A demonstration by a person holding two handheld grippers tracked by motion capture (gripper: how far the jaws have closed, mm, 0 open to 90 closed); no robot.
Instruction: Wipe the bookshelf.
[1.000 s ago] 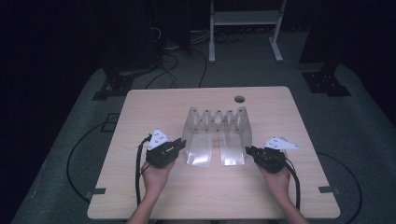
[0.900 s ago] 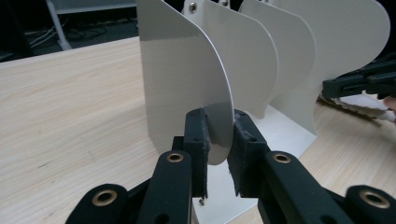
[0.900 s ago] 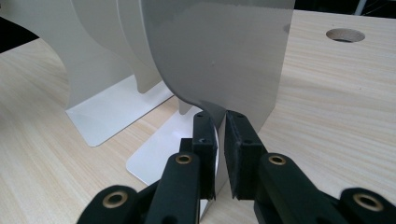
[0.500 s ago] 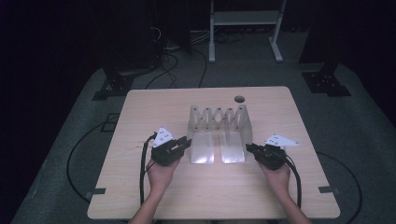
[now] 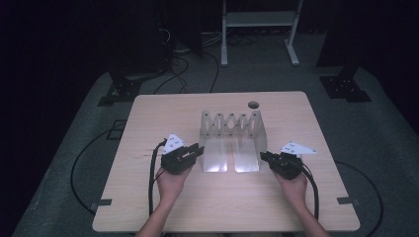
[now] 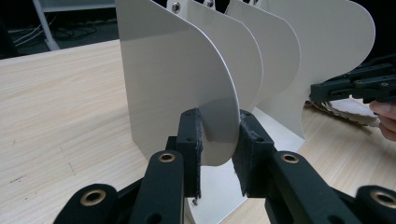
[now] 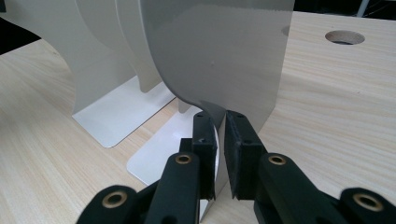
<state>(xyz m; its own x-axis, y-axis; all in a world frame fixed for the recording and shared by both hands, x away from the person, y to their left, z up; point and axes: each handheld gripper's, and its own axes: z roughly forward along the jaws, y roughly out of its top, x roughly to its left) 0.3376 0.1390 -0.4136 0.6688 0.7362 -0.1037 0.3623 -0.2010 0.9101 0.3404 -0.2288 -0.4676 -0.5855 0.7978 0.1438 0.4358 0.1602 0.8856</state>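
A white accordion-style metal rack (image 5: 230,133) with several upright plates stands mid-table. My left gripper (image 5: 197,149) is at its left end. In the left gripper view the rounded edge of the left end plate (image 6: 177,70) sits between the jaws of my left gripper (image 6: 219,140). A gap shows at the right pad, and these jaws have just been opening. My right gripper (image 5: 263,155) is at the rack's right end. In the right gripper view my right gripper (image 7: 219,126) is shut on the lower edge of the right end plate (image 7: 219,46).
The wooden table (image 5: 158,113) has a round cable hole (image 5: 253,104) behind the rack. Both forearms come in from the near edge. A cable (image 5: 152,173) trails from my left gripper. Stands and cables lie on the dark floor beyond the table.
My left gripper has shifted slightly to the right, and the rack's left end has come in a little with it. The right gripper has stayed put.
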